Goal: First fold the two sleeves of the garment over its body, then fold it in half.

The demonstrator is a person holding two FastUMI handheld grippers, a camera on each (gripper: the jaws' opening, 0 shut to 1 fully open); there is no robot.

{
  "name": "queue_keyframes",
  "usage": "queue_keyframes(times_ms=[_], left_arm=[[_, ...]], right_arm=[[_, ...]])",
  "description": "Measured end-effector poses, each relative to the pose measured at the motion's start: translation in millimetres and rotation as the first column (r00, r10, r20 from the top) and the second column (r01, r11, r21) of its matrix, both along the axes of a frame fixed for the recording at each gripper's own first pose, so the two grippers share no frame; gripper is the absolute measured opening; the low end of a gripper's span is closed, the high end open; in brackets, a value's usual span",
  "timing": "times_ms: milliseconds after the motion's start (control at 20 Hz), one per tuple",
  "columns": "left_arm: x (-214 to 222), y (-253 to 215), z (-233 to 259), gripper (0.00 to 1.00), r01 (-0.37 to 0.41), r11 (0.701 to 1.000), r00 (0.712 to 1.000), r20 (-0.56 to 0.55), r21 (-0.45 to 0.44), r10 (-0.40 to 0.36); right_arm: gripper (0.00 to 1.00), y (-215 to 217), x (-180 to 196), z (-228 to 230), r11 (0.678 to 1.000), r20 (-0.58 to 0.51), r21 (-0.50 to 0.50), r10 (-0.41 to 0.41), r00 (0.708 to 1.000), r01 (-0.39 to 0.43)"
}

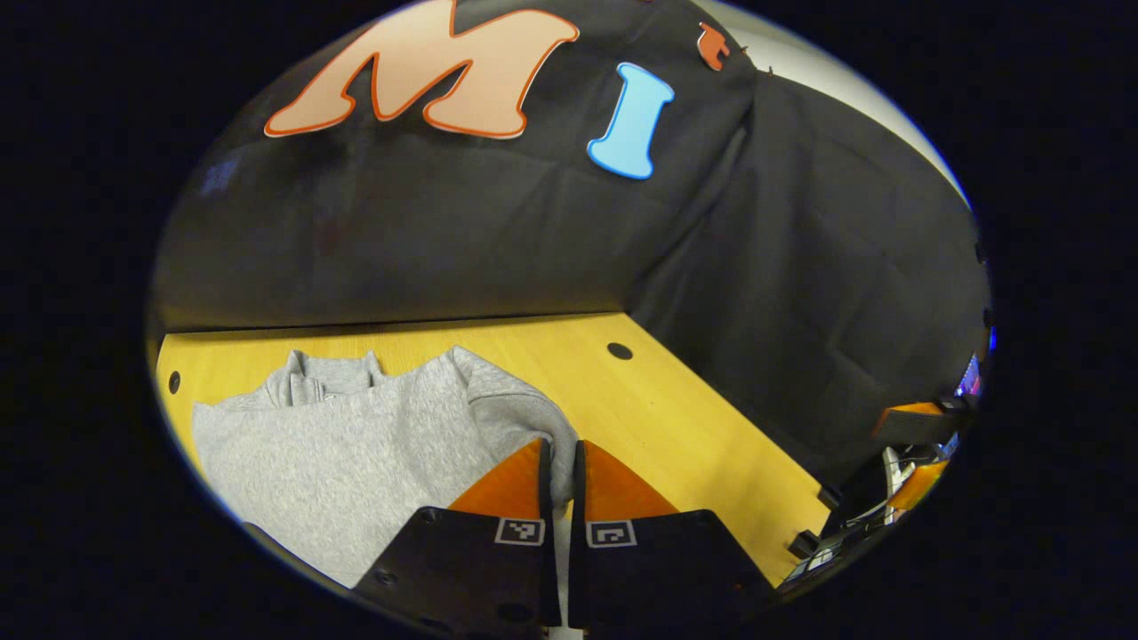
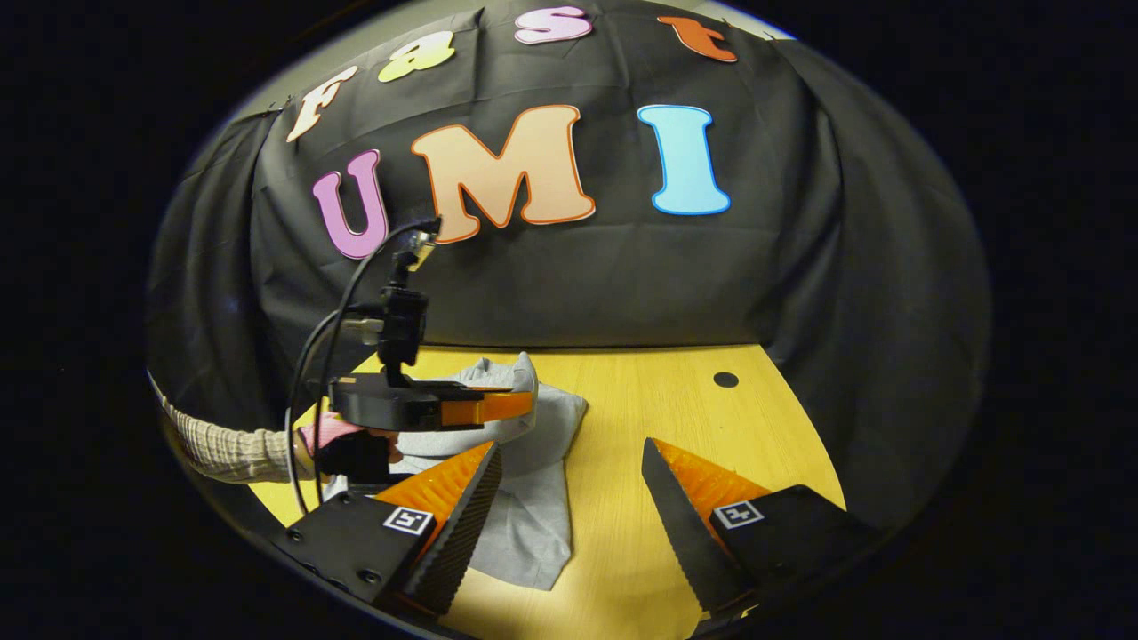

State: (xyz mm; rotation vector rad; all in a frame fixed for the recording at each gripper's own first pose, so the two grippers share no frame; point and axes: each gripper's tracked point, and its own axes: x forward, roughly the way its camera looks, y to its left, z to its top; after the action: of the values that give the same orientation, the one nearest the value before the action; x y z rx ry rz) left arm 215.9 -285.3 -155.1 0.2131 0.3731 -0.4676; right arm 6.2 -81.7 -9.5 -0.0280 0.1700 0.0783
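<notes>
Garment (image 1: 356, 444) first: a grey sweatshirt lying on the yellow desk (image 1: 658, 409), its collar toward the desk's far edge where the black cloth wall (image 1: 498, 240) hangs down. In the left gripper view I see my left gripper (image 1: 560, 471) with its fingers pressed nearly together, and a fold of the grey sleeve (image 1: 524, 418) runs down into the narrow gap between them; I read that as a pinch on the sleeve, though the contact itself is partly hidden by the fingers, so I say it with some reserve. The sleeve is lifted off the desk there and curls over from the shoulder.

In the right gripper view my right gripper (image 2: 569, 498) has its fingers spread wide, with bare desk between them and nothing held. Its near finger (image 2: 462, 507) sits just above the grey cloth that hangs toward the desk's near edge. Farther off, the left gripper (image 2: 524, 404) shows side-on over the sweatshirt (image 2: 533, 498), held by a hand (image 2: 347, 444) in a ribbed sleeve cuff (image 2: 231, 449), with a black cable (image 2: 320, 373) looping up from it. A dark round hole (image 2: 725, 380) marks the desk near its far right corner.
</notes>
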Motion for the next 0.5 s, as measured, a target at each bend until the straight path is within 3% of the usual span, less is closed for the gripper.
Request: queue_keyframes(times_ms=[150, 300, 400, 500], left_arm=[[18, -1, -18, 0.04, -0.032, 0.999, 0.999, -0.011, 0.017, 0.033], [29, 2, -23, 0.11, -0.070, 0.997, 0.997, -0.013, 0.033, 0.070], [21, 10, -20, 0.40, -0.080, 0.996, 0.997, 0.010, 0.044, 0.079], [9, 18, -10, 0.77, -0.069, 0.995, 0.997, 0.036, 0.066, 0.067]], right_arm=[[0.98, -9, 1, -7, 1.000, -0.017, 0.023, -0.013, 1.000, 0.014], [0.95, -8, 3, -12, 1.000, -0.024, 0.029, -0.010, 1.000, 0.010], [0.98, -4, 0, -22, 1.000, -0.036, 0.025, 0.003, 0.999, -0.002], [0.95, 3, -2, -31, 1.000, -0.052, 0.013, 0.022, 0.998, -0.021]])
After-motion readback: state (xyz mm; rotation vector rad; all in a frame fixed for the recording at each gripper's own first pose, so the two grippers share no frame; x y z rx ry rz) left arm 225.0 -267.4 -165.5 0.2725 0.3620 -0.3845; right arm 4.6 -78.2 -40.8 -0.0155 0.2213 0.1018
